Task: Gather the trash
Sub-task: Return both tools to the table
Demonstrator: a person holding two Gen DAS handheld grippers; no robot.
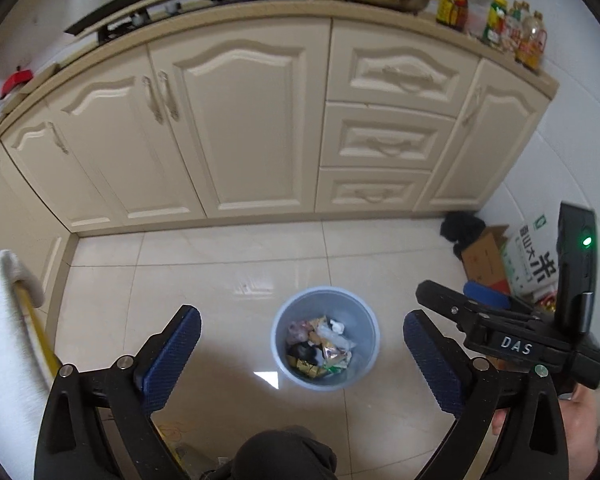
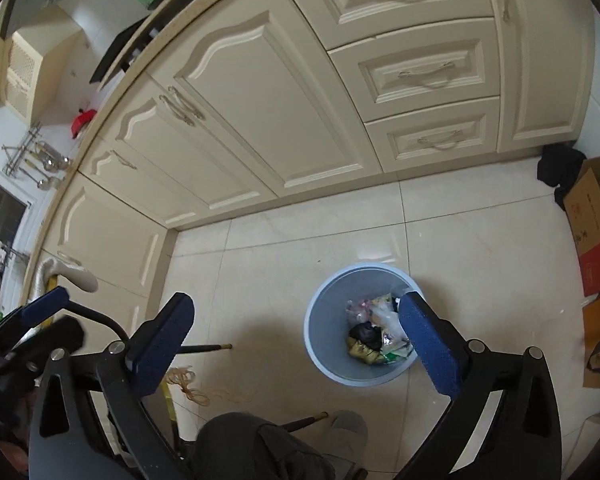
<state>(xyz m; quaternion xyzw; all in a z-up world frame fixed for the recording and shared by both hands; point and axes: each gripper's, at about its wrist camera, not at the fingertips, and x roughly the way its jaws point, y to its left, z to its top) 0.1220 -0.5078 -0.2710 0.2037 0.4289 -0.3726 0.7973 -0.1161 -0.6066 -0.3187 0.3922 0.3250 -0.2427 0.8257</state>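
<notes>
A pale blue trash bin (image 1: 360,314) stands on the tiled floor, holding several wrappers and crumpled bags (image 1: 320,346). My left gripper (image 1: 302,316) hovers above it, open, nothing between its blue pads. In the right wrist view the bin (image 2: 326,320) lies under the right finger, its trash (image 2: 370,334) partly hidden. My right gripper (image 2: 296,300) is open and empty too. In the left wrist view the right gripper's black body (image 1: 512,344) shows at the right edge. The left gripper's blue-padded finger (image 2: 44,304) shows at the left edge of the right wrist view.
Cream cabinets (image 1: 240,120) close off the back and left. Cardboard boxes (image 2: 592,236), a rice carton (image 1: 532,256) and a black cloth (image 2: 560,166) fill the right corner. A yellow-handled mop (image 1: 40,340) leans at left. A person's knee (image 2: 252,444) and loose string (image 2: 188,384) sit near the bottom.
</notes>
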